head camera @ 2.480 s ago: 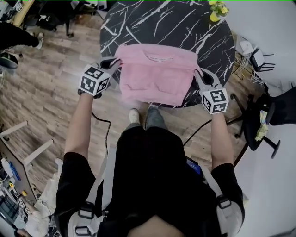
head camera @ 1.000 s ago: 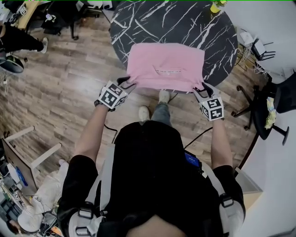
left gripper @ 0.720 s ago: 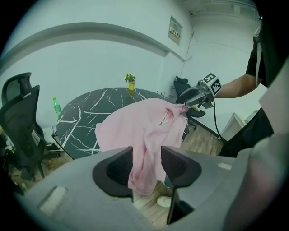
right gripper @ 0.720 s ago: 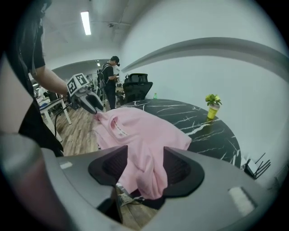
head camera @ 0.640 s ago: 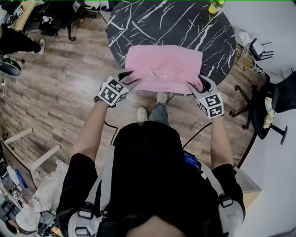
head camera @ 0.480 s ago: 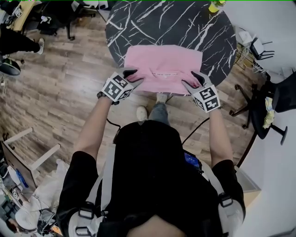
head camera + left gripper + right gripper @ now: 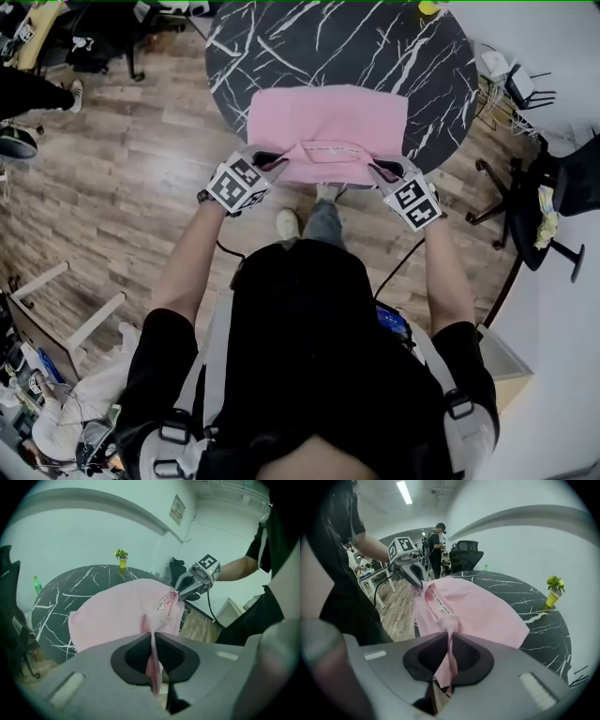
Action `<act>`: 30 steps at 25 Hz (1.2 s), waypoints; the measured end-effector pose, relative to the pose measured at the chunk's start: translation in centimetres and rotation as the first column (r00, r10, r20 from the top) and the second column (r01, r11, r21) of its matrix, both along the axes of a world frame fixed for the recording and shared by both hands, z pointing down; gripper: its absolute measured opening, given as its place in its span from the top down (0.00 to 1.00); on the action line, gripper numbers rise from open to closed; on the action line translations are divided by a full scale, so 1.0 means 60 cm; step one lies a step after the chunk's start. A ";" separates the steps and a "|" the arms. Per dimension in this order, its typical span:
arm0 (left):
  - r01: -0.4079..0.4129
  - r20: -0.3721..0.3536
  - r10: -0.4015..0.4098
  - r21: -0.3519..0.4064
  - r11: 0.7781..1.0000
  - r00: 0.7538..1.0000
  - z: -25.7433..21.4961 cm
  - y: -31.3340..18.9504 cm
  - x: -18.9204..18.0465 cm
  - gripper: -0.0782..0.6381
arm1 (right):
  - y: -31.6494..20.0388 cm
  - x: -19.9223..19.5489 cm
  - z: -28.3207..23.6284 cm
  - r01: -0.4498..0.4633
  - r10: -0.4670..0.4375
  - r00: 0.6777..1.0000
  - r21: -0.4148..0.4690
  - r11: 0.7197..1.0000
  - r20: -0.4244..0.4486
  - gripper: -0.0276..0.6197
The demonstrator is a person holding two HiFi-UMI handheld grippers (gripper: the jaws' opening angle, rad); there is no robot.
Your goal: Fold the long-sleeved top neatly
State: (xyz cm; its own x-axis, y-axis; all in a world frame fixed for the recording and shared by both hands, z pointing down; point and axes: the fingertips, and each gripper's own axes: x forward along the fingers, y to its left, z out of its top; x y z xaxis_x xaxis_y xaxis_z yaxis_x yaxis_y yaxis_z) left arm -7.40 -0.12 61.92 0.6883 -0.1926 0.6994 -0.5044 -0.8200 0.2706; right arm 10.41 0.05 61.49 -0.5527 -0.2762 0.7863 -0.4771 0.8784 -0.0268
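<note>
– Where the jaws have just closed, what do the left gripper (image 7: 152,637) and right gripper (image 7: 449,637) pinch?
– Near corners of the soft pink long-sleeved fabric top (image 7: 328,117), lying folded on the round black marble-veined table (image 7: 281,37); probably light and limp, best held by both corners

Top (image 7: 328,117) was plain pink; table (image 7: 272,47) was black with white marble veining; floor (image 7: 122,169) showed brown wood grain; pot (image 7: 122,563) was yellow
</note>
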 end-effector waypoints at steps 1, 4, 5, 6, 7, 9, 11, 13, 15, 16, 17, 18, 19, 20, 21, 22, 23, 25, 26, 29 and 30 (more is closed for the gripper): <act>-0.019 0.004 0.019 0.015 1.000 1.000 -0.002 0.009 0.001 0.85 | 0.006 0.002 -0.004 -0.006 0.006 1.000 0.009 1.000 0.005 0.90; -0.061 0.013 0.061 0.049 0.997 0.998 -0.004 0.034 0.001 0.85 | 0.025 0.010 -0.012 -0.037 0.037 0.999 0.030 0.999 0.007 0.90; -0.067 0.013 0.067 0.053 0.996 0.998 -0.004 0.042 0.000 0.85 | 0.032 0.012 -0.012 -0.048 0.048 0.999 0.034 0.998 0.005 0.90; -0.072 0.014 0.071 0.054 0.996 0.997 -0.003 0.051 -0.002 0.85 | 0.039 0.014 -0.011 -0.058 0.058 0.998 0.037 0.998 0.003 0.90; -0.077 0.013 0.076 0.053 0.996 0.997 -0.002 0.060 -0.002 0.84 | 0.047 0.017 -0.008 -0.068 0.068 0.998 0.041 0.997 0.001 0.89; -0.092 0.013 0.092 0.047 0.995 0.996 0.000 0.080 0.000 0.80 | 0.061 0.023 -0.001 -0.087 0.087 0.996 0.047 0.995 -0.001 0.84; -0.106 0.018 0.105 0.043 0.993 0.994 0.004 0.099 0.000 0.71 | 0.078 0.027 0.001 -0.113 0.113 0.994 0.045 0.993 0.000 0.78; -0.107 0.018 0.106 0.037 0.994 0.994 0.005 0.114 -0.005 0.69 | 0.093 0.032 -0.001 -0.141 0.141 0.990 0.042 0.989 -0.001 0.76; -0.095 0.009 0.094 0.030 0.995 0.995 0.004 0.125 -0.012 0.69 | 0.106 0.036 -0.006 -0.172 0.172 0.985 0.039 0.984 0.005 0.76; -0.087 0.004 0.087 0.030 0.996 0.996 0.003 0.129 -0.016 0.69 | 0.110 0.037 -0.010 -0.191 0.191 0.981 0.041 0.981 0.017 0.76; -0.079 0.001 0.079 0.034 0.996 0.997 0.000 0.131 -0.021 0.69 | 0.113 0.037 -0.016 -0.213 0.211 0.977 0.044 0.976 0.033 0.76; -0.071 0.000 0.071 0.043 0.997 0.997 -0.003 0.132 -0.025 0.69 | 0.114 0.037 -0.024 -0.236 0.233 0.971 0.050 0.971 0.051 0.76; -0.061 -0.001 0.061 0.056 0.997 0.998 -0.009 0.131 -0.030 0.69 | 0.114 0.036 -0.034 -0.261 0.257 0.964 0.059 0.963 0.072 0.76; -0.047 -0.004 0.047 0.069 0.997 0.999 -0.017 0.128 -0.035 0.69 | 0.113 0.035 -0.044 -0.289 0.282 0.954 0.071 0.955 0.099 0.76; -0.027 -0.013 0.029 0.080 0.996 1.000 -0.026 0.124 -0.039 0.69 | 0.112 0.033 -0.058 -0.320 0.307 0.942 0.083 0.944 0.134 0.76; -0.003 -0.028 0.005 0.086 0.996 1.000 -0.036 0.123 -0.043 0.69 | 0.113 0.030 -0.074 -0.352 0.333 0.926 0.092 0.931 0.177 0.76; 0.026 -0.049 -0.022 0.086 0.996 0.999 -0.046 0.123 -0.045 0.69 | 0.116 0.026 -0.091 -0.385 0.357 0.907 0.099 0.917 0.223 0.77; 0.096 -0.095 -0.087 0.092 0.991 0.992 -0.066 0.122 -0.052 0.70 | 0.122 0.017 -0.128 -0.445 0.393 0.865 0.114 0.888 0.312 0.78; 0.132 -0.117 -0.120 0.102 0.986 0.986 -0.077 0.117 -0.056 0.71 | 0.120 0.014 -0.145 -0.469 0.403 0.846 0.127 0.874 0.349 0.79; 0.221 -0.162 -0.196 0.155 0.963 0.967 -0.115 0.109 -0.068 0.76 | 0.117 0.005 -0.187 -0.507 0.403 0.818 0.183 0.842 0.410 0.85; 0.242 -0.173 -0.212 0.176 0.954 0.962 -0.129 0.109 -0.072 0.77 | 0.117 0.003 -0.199 -0.510 0.396 0.817 0.204 0.836 0.418 0.85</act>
State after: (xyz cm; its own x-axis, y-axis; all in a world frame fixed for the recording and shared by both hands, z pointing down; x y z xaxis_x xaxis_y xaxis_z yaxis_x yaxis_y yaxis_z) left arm -11.72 6.42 54.15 0.7050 -0.4769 0.5249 -0.6486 -0.7329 0.2053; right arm 10.60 7.08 49.54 -0.5224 -0.7486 0.4084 -0.8304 0.5554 -0.0442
